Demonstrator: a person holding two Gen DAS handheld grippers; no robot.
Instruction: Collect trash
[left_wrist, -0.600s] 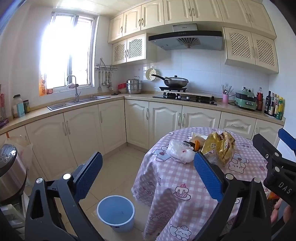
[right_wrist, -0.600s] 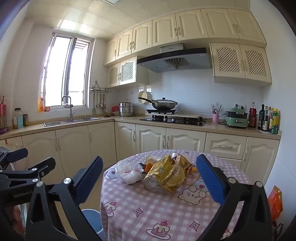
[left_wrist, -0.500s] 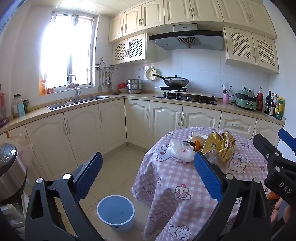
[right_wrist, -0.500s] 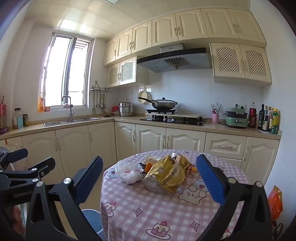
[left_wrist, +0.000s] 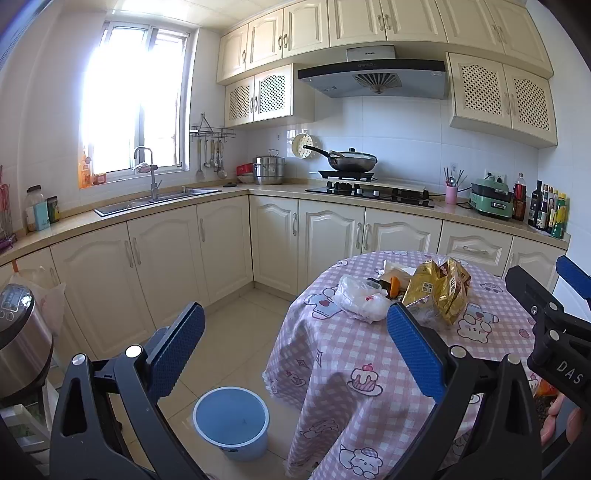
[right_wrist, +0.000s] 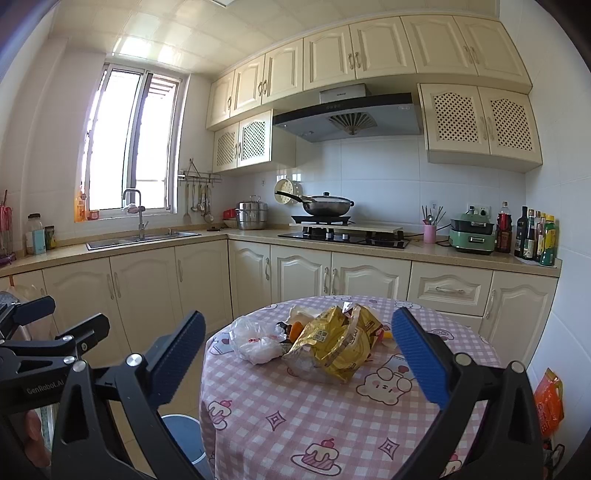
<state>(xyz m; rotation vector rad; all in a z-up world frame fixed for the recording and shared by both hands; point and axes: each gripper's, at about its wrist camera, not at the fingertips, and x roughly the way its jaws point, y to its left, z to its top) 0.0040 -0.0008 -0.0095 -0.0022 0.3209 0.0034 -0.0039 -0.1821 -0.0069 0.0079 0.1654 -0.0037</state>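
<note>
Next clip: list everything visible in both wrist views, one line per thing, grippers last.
table: one, round, pink checked cloth, front right
gold snack bag: one, crumpled, on table
white plastic bag: one, left of gold bag
orange scrap: one, between the bags
bucket: one, blue, on floor left of table
wok: one, dark, on stove
steel pot: one, counter corner
sink: one, under window
bottles: several, right counter end
left gripper: blue pads, open, nothing between
right gripper: blue pads, open, nothing between
</note>
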